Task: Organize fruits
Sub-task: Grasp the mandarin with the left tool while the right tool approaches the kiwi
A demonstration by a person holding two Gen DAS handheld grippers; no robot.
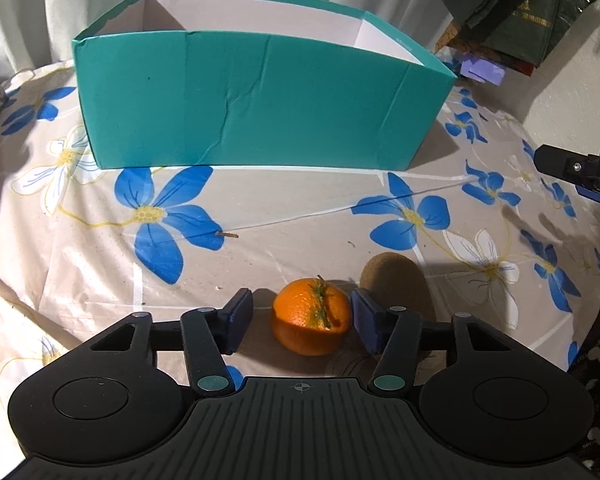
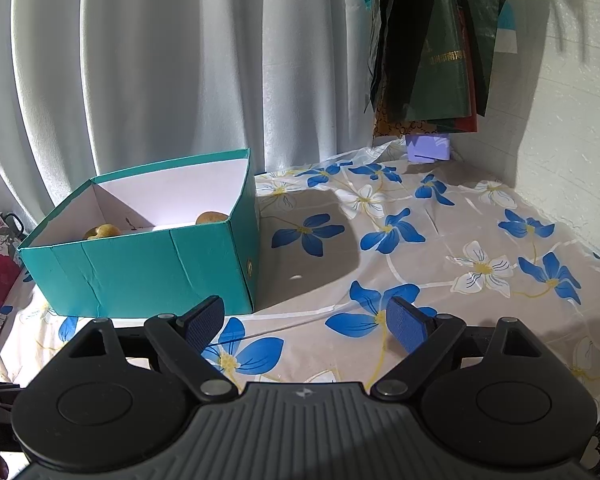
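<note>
In the left wrist view an orange [image 1: 311,322] with a green stem lies on the flowered tablecloth. My left gripper [image 1: 302,320] is open around it; the right pad is at its side and the left pad stands apart. A brown kiwi [image 1: 396,280] lies just right of the orange. The teal box [image 1: 260,104] stands beyond. In the right wrist view my right gripper [image 2: 304,326] is open and empty above the cloth. The teal box [image 2: 148,268] at its left holds two yellowish fruits [image 2: 104,231] [image 2: 211,218].
The right gripper's fingertip [image 1: 572,168] shows at the right edge of the left wrist view. Dark bags [image 2: 432,44] hang in the back right corner above a small purple object [image 2: 427,148]. A white curtain [image 2: 180,60] hangs behind the table. A twig [image 1: 227,234] lies on the cloth.
</note>
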